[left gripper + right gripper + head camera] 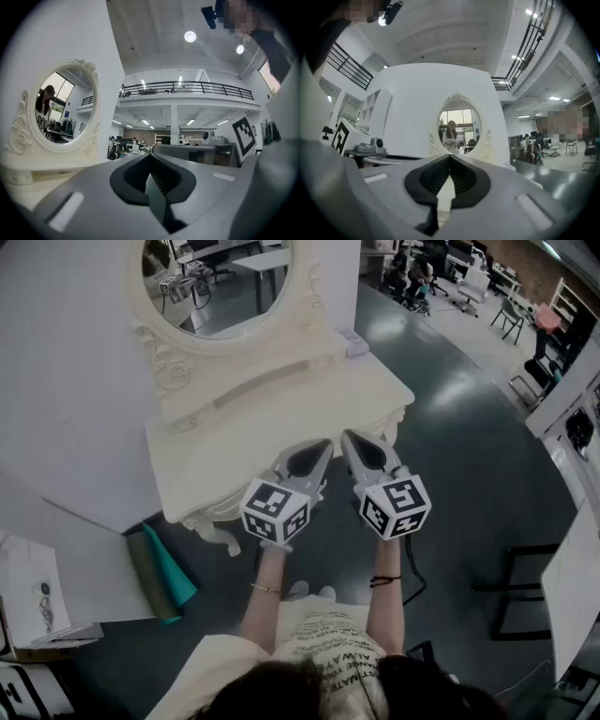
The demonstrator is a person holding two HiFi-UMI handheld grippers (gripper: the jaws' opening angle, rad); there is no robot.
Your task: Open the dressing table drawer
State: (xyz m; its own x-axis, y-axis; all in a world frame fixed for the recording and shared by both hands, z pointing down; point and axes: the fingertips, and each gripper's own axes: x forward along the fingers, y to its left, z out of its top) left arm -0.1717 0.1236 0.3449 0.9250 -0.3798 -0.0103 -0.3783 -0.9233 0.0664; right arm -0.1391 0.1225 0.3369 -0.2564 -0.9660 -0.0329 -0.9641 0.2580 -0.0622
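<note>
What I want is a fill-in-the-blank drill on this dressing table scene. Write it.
1. The mirror on the dressing table is ___ in shape.
2. The left gripper and the right gripper both have their jaws ___.
3. Between each pair of jaws there is ___.
Missing words: oval; shut; nothing.

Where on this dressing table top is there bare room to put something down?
The tabletop is bare from its left edge to the right corner, in front of the mirror base. Crowded at the front edge, where the left gripper and right gripper hover. A small box sits on the raised ledge.
</note>
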